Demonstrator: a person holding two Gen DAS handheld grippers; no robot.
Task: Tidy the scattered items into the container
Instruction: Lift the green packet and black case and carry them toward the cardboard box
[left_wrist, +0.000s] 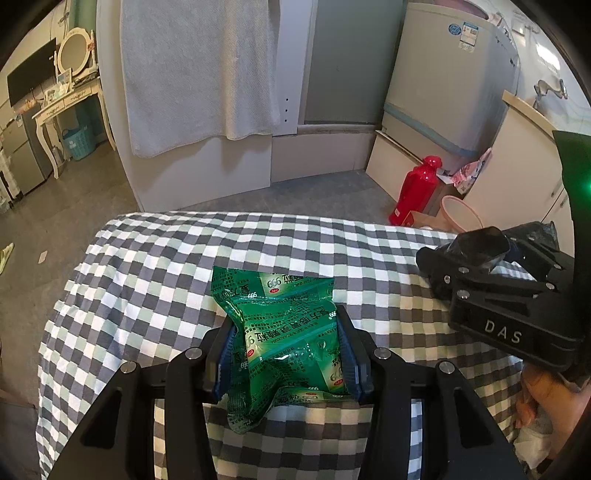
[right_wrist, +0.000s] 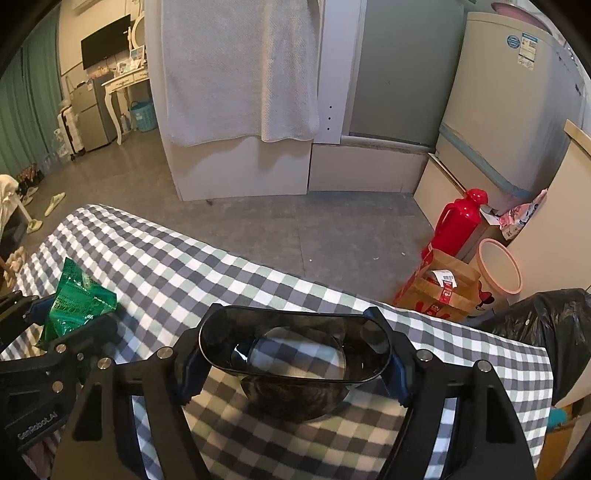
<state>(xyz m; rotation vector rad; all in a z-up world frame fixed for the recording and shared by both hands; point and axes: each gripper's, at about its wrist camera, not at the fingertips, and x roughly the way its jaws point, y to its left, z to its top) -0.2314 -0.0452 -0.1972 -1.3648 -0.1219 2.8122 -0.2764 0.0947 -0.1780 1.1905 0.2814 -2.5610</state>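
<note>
My left gripper (left_wrist: 286, 350) is shut on a green medicine sachet pack (left_wrist: 284, 332), held over the checkered cloth (left_wrist: 147, 280). The pack also shows in the right wrist view (right_wrist: 79, 299) at the far left. My right gripper (right_wrist: 293, 354) is shut on a dark see-through plastic container (right_wrist: 295, 347), squeezed oval between the pads. Its rim faces forward and it looks empty. In the left wrist view the right gripper (left_wrist: 476, 251) and the container (left_wrist: 478, 245) are at the right, apart from the pack.
The checkered cloth covers a table whose far edge drops to a grey floor. Beyond the right end stand a red thermos (right_wrist: 458, 225), a paper bag (right_wrist: 443, 288), a pink basin (right_wrist: 498, 266) and a black bin bag (right_wrist: 546, 325).
</note>
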